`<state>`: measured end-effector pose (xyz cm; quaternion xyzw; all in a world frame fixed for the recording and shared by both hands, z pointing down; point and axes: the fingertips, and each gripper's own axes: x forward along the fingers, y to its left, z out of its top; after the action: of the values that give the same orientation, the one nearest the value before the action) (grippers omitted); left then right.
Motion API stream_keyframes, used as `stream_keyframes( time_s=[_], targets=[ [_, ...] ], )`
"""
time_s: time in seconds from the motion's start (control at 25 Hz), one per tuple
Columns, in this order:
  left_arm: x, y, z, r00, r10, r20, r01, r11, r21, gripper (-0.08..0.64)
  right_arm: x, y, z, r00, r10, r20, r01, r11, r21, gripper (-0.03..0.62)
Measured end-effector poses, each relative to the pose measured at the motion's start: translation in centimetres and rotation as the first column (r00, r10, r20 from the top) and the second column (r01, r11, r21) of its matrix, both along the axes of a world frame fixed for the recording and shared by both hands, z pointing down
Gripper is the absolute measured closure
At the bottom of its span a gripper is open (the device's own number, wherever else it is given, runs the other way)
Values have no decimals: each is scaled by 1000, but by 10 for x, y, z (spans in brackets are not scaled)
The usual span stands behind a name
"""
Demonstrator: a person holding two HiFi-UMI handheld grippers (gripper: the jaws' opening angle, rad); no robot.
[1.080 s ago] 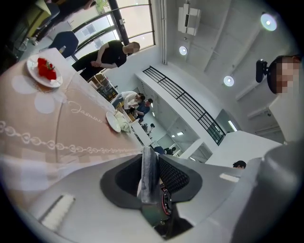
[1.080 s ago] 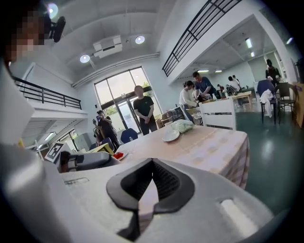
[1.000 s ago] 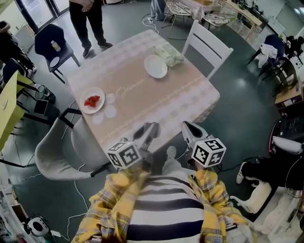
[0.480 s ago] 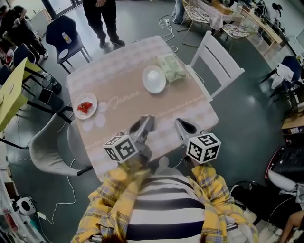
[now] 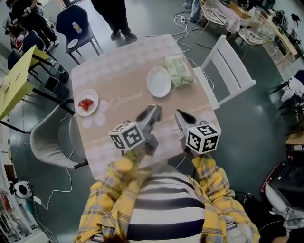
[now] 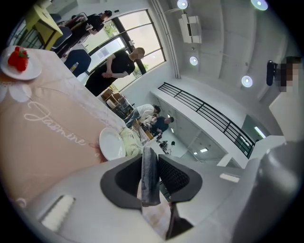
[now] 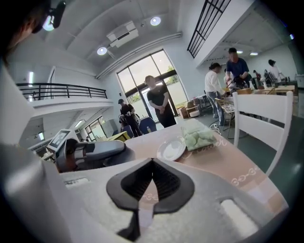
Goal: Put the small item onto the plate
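My left gripper (image 5: 152, 113) hovers over the near half of the table, pointing at an empty white plate (image 5: 159, 81). Its jaws (image 6: 149, 159) are shut on a small flat grey item (image 6: 150, 182) that stands upright between the pads. My right gripper (image 5: 179, 116) is beside it, to the right. Its pads (image 7: 152, 163) meet at the tips with nothing between them. That plate (image 7: 171, 149) lies ahead of it. A second plate (image 5: 87, 102) holding red pieces (image 6: 18, 56) sits at the table's left edge.
A green packet (image 5: 179, 71) lies right of the empty plate. A white chair (image 5: 228, 71) stands at the table's right side and a grey chair (image 5: 52, 142) at its left. A person (image 5: 114, 14) stands beyond the far edge. The tablecloth (image 5: 118, 61) is pink-beige.
Both grippers have moved forward from the table's near edge out over the table, toward the empty white plate. The grey item stays between the left jaws.
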<state>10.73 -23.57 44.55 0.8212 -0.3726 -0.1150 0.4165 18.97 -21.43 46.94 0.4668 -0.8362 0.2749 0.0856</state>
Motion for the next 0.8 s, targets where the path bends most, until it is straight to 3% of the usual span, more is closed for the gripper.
stream_keyframes(
  time_s=[0.52, 0.8],
  targets=[
    [-15, -79, 29, 996, -90, -9, 89, 994, -62, 466, -16, -70, 24, 997, -61, -53, 58, 997, -58, 595],
    [-4, -118, 37, 998, -52, 45, 55, 997, -58, 466, -19, -111, 37, 995, -69, -69, 64, 995, -77, 595]
  ],
)
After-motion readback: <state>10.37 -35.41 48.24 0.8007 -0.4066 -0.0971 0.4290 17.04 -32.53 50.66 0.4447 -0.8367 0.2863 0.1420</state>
